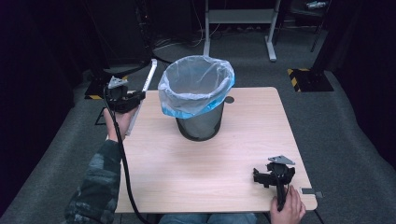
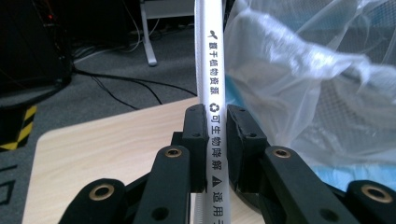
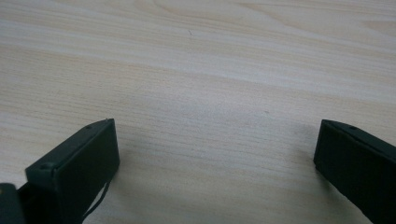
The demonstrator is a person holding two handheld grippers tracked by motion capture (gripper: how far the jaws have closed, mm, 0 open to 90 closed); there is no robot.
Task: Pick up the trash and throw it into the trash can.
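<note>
The left tool [image 1: 125, 99] is clamped on a long, flat white packet [image 1: 148, 77] printed with black characters, its two black jaws pressing the packet's sides in the left gripper view [image 2: 216, 140]. In the high view this packet [image 1: 148, 77] slants from the left hand [image 1: 119, 122] up and away past the far left corner of the counter [image 1: 243, 140], its upper end reaching toward the rim of the waste bin [image 1: 198, 122]. The bin is a dark mesh cylinder standing on the far middle of the counter, lined with a translucent bag [image 1: 196, 84] whose edge is folded over the rim and shows a blue band below the fold. In the left gripper view the bag [image 2: 308, 93] bulges just to the right of the packet [image 2: 211, 70], close beside it; whether they touch cannot be told. The right tool [image 1: 273, 176] rests low at the near right corner of the counter, held by the right hand [image 1: 288, 207], well apart from the bin. Its jaws stand wide apart with bare wood grain [image 3: 210, 93] between them.
</note>
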